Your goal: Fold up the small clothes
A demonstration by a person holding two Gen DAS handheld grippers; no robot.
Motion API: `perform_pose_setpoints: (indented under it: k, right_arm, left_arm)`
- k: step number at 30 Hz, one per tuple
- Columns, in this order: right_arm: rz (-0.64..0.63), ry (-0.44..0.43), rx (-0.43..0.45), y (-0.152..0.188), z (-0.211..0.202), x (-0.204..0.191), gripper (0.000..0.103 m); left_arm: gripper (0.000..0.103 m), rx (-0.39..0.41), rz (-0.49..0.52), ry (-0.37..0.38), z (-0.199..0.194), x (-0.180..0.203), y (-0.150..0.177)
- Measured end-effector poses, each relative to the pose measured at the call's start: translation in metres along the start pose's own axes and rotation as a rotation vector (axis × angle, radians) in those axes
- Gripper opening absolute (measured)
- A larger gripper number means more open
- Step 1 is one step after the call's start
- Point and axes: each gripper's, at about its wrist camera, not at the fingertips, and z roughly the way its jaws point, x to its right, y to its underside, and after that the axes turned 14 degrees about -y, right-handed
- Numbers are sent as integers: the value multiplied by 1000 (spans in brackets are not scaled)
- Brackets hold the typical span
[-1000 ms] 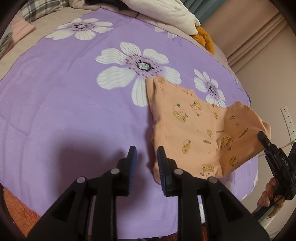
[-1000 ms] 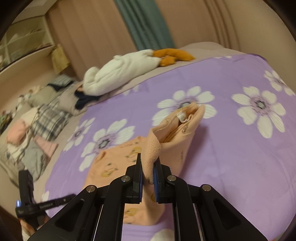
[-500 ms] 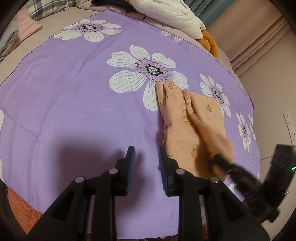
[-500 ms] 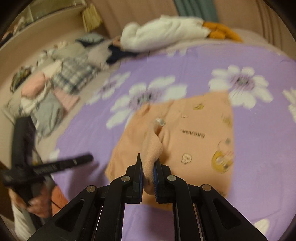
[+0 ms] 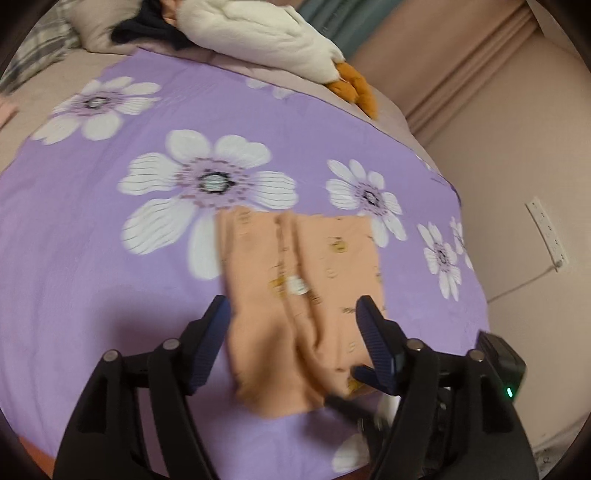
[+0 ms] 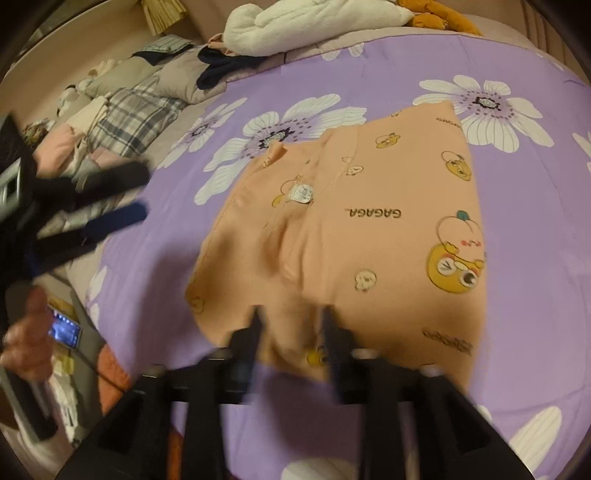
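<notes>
A small peach garment (image 5: 295, 295) with yellow cartoon prints lies folded over on the purple flowered bedspread (image 5: 92, 258). It also shows in the right wrist view (image 6: 369, 240), with a white label on it. My left gripper (image 5: 295, 325) is open wide, its jaws standing either side of the garment's near end, just above it. My right gripper (image 6: 291, 325) is open, with the garment's near edge lying loose between its fingers. The right gripper's body shows at the lower right of the left wrist view (image 5: 498, 365).
A white plush toy (image 5: 258, 33) with orange feet lies at the bed's far end. Piled clothes and a plaid cloth (image 6: 129, 110) lie at the far left. The bed's near edge is just below both grippers. A wall socket (image 5: 546, 232) is on the right.
My right gripper has laid the garment's lifted edge over and opened, letting it go. My left gripper has opened wide and moved over the garment's near end.
</notes>
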Motion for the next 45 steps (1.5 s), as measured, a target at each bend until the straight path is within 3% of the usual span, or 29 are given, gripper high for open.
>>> perform_pose_setpoints:
  k: [1, 8, 12, 18, 21, 22, 25, 30, 34, 39, 45]
  right_arm:
    - [0, 2, 17, 2, -5, 0, 70]
    - [21, 133, 97, 9, -40, 15, 70]
    - [87, 152, 132, 12, -55, 34, 70]
    - [160, 170, 156, 17, -63, 53, 70]
    - [176, 178, 156, 16, -61, 57, 70]
    - [178, 179, 156, 18, -61, 59, 70]
    - [189, 184, 154, 19, -62, 60, 70]
    - [184, 191, 165, 18, -66, 58, 70]
    - [177, 187, 173, 16, -66, 55, 70]
    - [164, 171, 163, 13, -61, 51, 70]
    - [151, 169, 137, 12, -52, 47, 70]
  left_arm:
    - [72, -8, 8, 8, 7, 5, -3]
    - [70, -135, 36, 34, 70, 26, -12]
    - [69, -183, 50, 24, 95, 34, -11]
    - [43, -212, 61, 24, 108, 42, -7]
    - [22, -202, 81, 12, 109, 46, -4]
    - [11, -191, 90, 9, 108, 47, -3]
    - [10, -162, 81, -27, 101, 49, -5]
    - [10, -47, 133, -13, 58, 55, -16]
    - [10, -4, 180, -53, 37, 52, -18]
    - [10, -42, 154, -121, 47, 26, -12]
    - [11, -88, 100, -132, 60, 2, -1]
